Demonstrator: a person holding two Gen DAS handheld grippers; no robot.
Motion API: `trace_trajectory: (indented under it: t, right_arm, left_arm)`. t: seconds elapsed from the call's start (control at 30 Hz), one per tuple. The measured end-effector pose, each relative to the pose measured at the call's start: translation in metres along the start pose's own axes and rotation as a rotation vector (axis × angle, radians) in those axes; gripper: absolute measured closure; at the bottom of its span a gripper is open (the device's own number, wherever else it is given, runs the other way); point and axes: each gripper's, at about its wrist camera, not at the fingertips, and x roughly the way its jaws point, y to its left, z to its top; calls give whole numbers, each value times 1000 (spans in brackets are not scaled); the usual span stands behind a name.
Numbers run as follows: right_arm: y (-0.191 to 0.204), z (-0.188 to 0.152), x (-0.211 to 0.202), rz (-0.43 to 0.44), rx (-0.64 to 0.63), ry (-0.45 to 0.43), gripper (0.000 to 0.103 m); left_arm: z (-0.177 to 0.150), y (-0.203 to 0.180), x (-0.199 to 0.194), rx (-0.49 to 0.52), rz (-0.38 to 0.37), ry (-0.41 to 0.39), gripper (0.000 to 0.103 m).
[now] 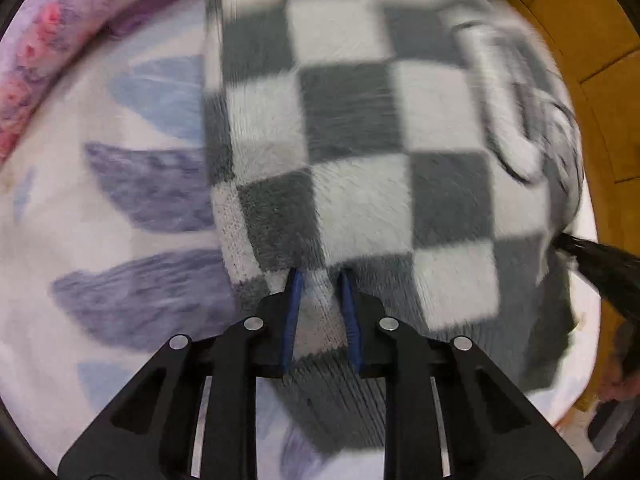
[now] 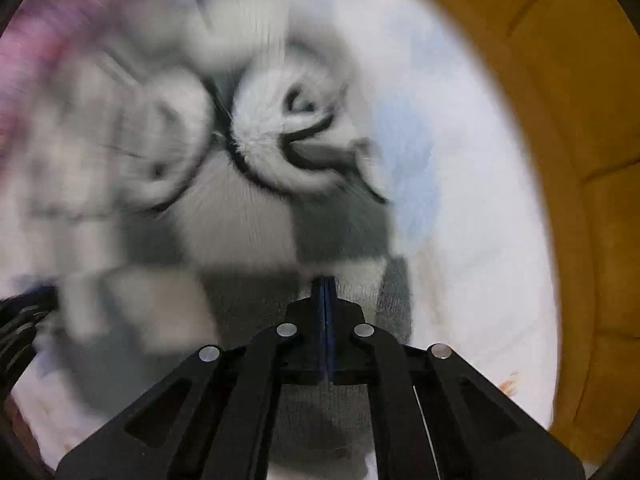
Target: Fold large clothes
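Left wrist view: we see the sweater (image 1: 360, 128), grey and white checks, lying on the sheet (image 1: 120, 200); it stretches from our left gripper (image 1: 320, 280) toward the far side.
Sweater place: it lies on the right half of the bed; the wooden floor (image 1: 600, 60) is just beyond its right side.
Left gripper: its jaws stand a little apart, with the near ribbed hem of the sweater between the blue pads (image 1: 294, 308); we judge they are pressing on the hem, but the blur makes this not fully sure.
Right wrist view: our right gripper (image 2: 326, 284) points down on the same sweater (image 2: 248, 220), at its near right part; the picture is much blurred.
Right gripper: its jaws are closed together; we cannot tell if any cloth is caught between them.
Key relation: both grippers are at the near edge, left one at the hem, right one nearer to the right side, and the long axis runs away from us.
Next move, our judgement: a fold must carry the near edge toward the far side, along this axis.
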Motion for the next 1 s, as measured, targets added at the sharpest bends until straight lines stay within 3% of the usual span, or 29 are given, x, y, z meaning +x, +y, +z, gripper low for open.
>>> trace_trajectory:
  t: [0.07, 0.23, 0.33, 0.37, 0.4, 0.47, 0.5, 0.67, 0.77, 0.9, 1.0]
  right_arm:
    - [-9, 1, -6, 25, 71, 10, 100]
    - [-24, -15, -31, 81, 51, -23, 100]
    - [-39, -26, -50, 141, 100, -18, 98]
    - [-46, -31, -56, 168, 125, -13, 89]
    - [-50, -35, -60, 188, 141, -11, 81]
    - [-60, -48, -74, 216, 163, -27, 25]
    - [-61, -53, -81, 216, 161, -44, 22]
    - [-60, -86, -110, 234, 165, -69, 20]
    - [-25, -70, -116, 235, 197, -96, 16]
    - [-16, -79, -145, 238, 224, -199, 12]
    - [-10, -93, -171, 237, 232, -297, 10]
  left_arm:
    - [5, -6, -1, 19, 32, -4, 82]
    - [10, 2, -7, 10, 20, 21, 81]
    - [0, 0, -15, 21, 44, 21, 71]
    - [-1, 1, -19, 6, 32, 25, 63]
    - [-2, 1, -22, 1, 29, 24, 45]
    - [-4, 1, -31, 9, 51, 7, 27]
    - [-8, 1, -37, 21, 70, -10, 27]
    - [-25, 4, -54, 35, 49, 2, 27]
    - [-39, -3, -72, 57, 7, -19, 23]
    - [-51, -10, -97, 100, -6, -69, 20]
    - [-56, -15, -117, 125, -73, -100, 20]
